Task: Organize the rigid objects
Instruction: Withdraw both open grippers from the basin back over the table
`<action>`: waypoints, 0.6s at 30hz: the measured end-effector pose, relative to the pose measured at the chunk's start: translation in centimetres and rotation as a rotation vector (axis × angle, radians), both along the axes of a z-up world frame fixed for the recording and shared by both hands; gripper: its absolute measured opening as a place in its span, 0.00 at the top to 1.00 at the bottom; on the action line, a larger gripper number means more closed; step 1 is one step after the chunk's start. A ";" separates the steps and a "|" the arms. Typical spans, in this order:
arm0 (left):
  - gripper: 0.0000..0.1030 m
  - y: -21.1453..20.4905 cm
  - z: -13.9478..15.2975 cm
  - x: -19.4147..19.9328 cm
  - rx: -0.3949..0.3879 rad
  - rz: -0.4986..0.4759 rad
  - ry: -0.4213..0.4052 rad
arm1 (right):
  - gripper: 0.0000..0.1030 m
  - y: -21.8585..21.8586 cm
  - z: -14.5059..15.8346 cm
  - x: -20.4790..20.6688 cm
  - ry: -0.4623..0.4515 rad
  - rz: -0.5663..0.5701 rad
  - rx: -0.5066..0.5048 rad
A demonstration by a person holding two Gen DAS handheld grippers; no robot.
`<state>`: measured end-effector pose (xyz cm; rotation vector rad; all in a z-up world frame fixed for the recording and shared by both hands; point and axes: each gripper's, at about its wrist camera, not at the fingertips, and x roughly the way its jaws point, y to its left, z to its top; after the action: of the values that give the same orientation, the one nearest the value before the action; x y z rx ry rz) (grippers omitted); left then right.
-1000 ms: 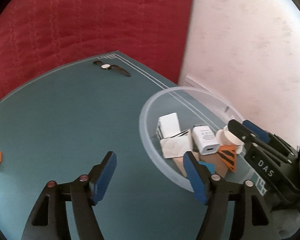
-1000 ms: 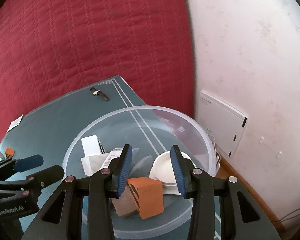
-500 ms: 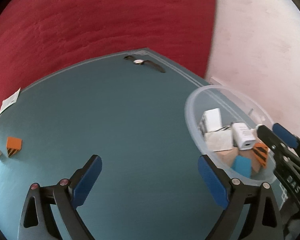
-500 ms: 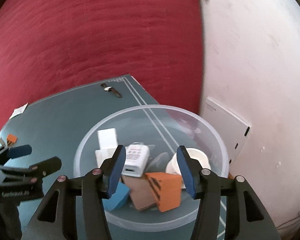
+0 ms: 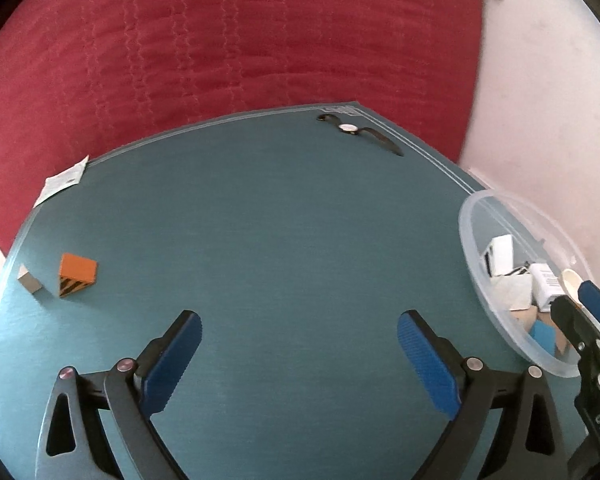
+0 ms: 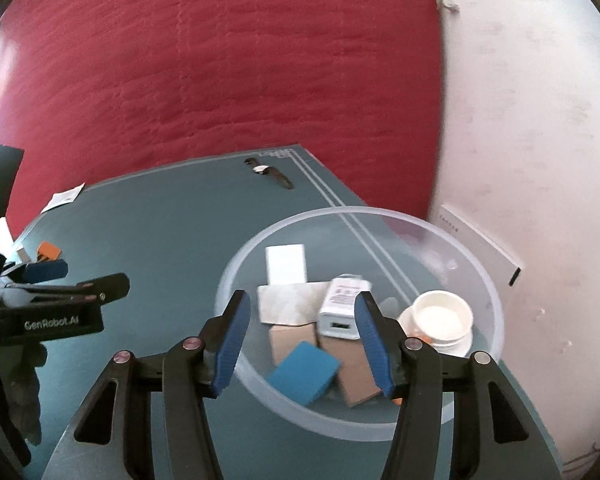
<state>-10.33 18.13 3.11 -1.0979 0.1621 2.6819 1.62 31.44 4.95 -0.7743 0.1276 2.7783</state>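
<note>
A clear plastic bowl (image 6: pixel 482 280) on the teal table holds a white box (image 6: pixel 286 264), a white charger (image 6: pixel 340 304), a blue block (image 6: pixel 304 372), brown blocks (image 6: pixel 292 340) and a white cup (image 6: pixel 444 316). My right gripper (image 6: pixel 302 300) hangs open above the bowl, with nothing between its pads. My left gripper (image 5: pixel 298 324) stands wide open over bare table, left of the bowl (image 5: pixel 472 240), and holds nothing. An orange striped wedge (image 5: pixel 76 274) and a small grey block (image 5: pixel 30 280) lie at the table's left edge.
A wristwatch (image 5: pixel 356 130) lies near the table's far corner, and a paper slip (image 5: pixel 62 180) at the far left edge. A red quilted cover rises behind the table and a white wall stands to the right. The teal table (image 5: pixel 300 220) spreads between the wedge and the bowl.
My left jaws spread wide and swung left, away from the bowl. My right jaws widened over the bowl; the orange block seen between them now lies mostly hidden behind the right finger.
</note>
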 end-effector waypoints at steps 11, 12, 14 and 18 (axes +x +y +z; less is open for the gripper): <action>0.02 -2.8 0.1 0.2 -0.016 0.053 0.011 | 0.41 -4.3 -0.2 -1.1 -0.014 0.116 0.006; 0.02 -3.1 0.1 0.2 -0.017 0.058 0.012 | 0.40 -4.8 -0.2 -1.3 -0.019 0.135 0.007; 0.02 -3.7 0.1 0.1 -0.019 0.069 0.013 | 0.40 -5.6 -0.4 -1.6 -0.033 0.162 0.003; 0.02 -5.0 0.0 0.0 -0.021 0.094 0.014 | 0.40 -7.1 -1.2 -2.6 -0.074 0.220 -0.007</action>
<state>-10.32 13.17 3.15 -1.1197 0.1447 2.7768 -0.94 24.35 3.79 -0.9443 0.0396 2.9501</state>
